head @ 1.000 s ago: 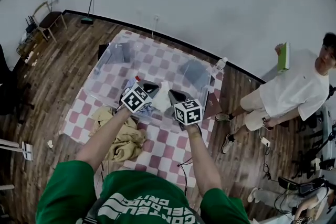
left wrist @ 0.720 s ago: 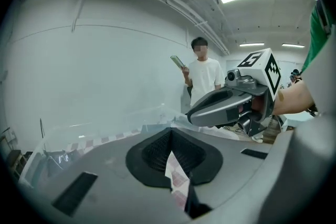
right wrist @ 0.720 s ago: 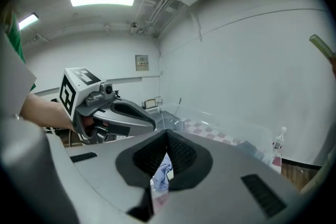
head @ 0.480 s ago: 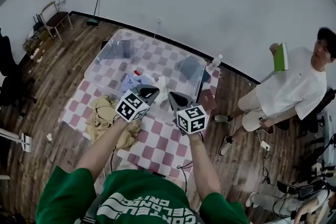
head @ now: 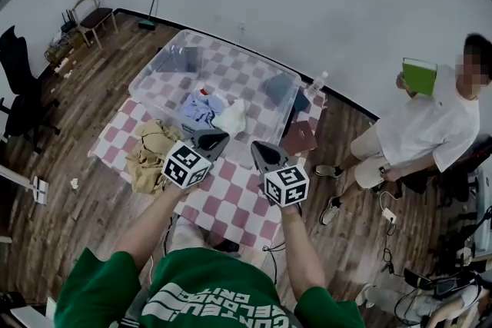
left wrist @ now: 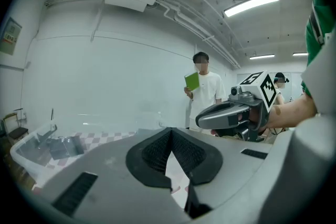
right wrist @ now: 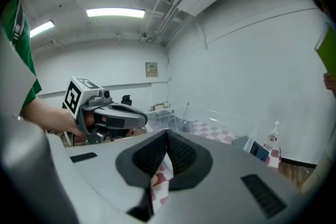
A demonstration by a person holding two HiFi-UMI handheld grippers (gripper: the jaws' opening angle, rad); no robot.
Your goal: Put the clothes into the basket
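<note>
Two pieces of clothing inside the clear basket (head: 164, 65): a white garment (head: 232, 117) and a blue garment (head: 201, 108), side by side toward its front wall. A third, the tan garment (head: 154, 156), heaped outside on the checked cloth (head: 238, 200), just left of the left gripper (head: 217, 139). All three clear of the fingers, none touched. Left gripper's jaws pressed together on nothing, held in front of the basket, the white garment just beyond its tips. Right gripper (head: 258, 150) likewise closed and empty, beside the left, a small gap between them. Past the basket's far corner, a bottle (head: 317, 86). At right, a person (head: 423, 130) with a green book (head: 420, 77).
</note>
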